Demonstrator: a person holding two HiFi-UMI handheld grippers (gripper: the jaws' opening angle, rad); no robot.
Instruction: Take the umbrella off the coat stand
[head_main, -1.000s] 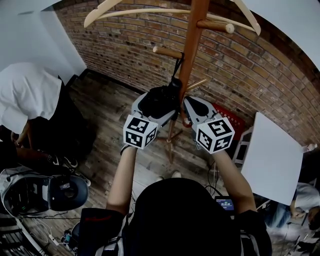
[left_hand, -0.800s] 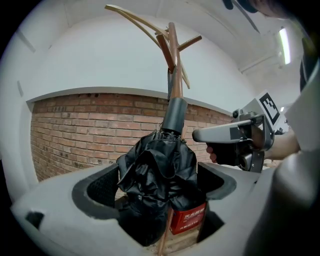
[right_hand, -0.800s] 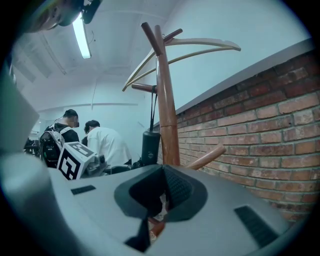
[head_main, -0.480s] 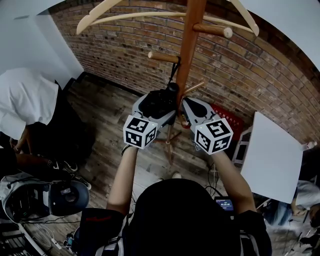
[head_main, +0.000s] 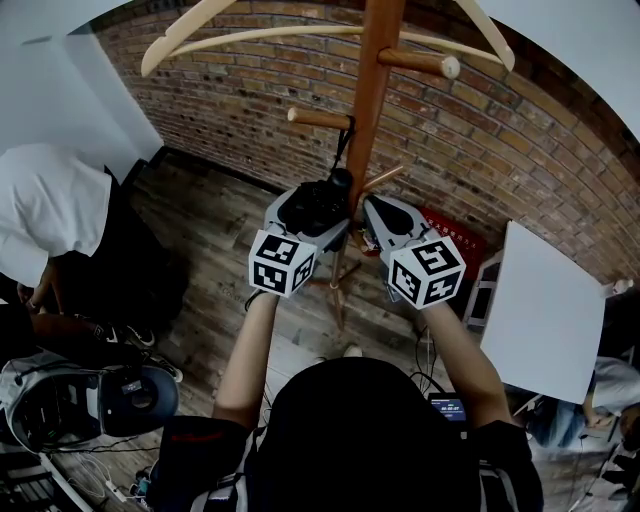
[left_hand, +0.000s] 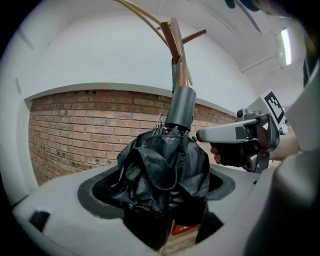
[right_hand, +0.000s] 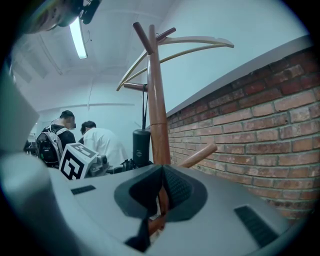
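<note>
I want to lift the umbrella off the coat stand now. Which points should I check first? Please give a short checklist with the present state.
1. Grip of left gripper on umbrella: ok, jaws closed on its fabric.
2. Strap off the peg: not ok, it hangs there.
3. Outer end of the peg bare: ok.
4. Is the right gripper out of the way: ok, shut, empty, beside the pole.
5. Person away from the pole: ok, apart at the left.
</note>
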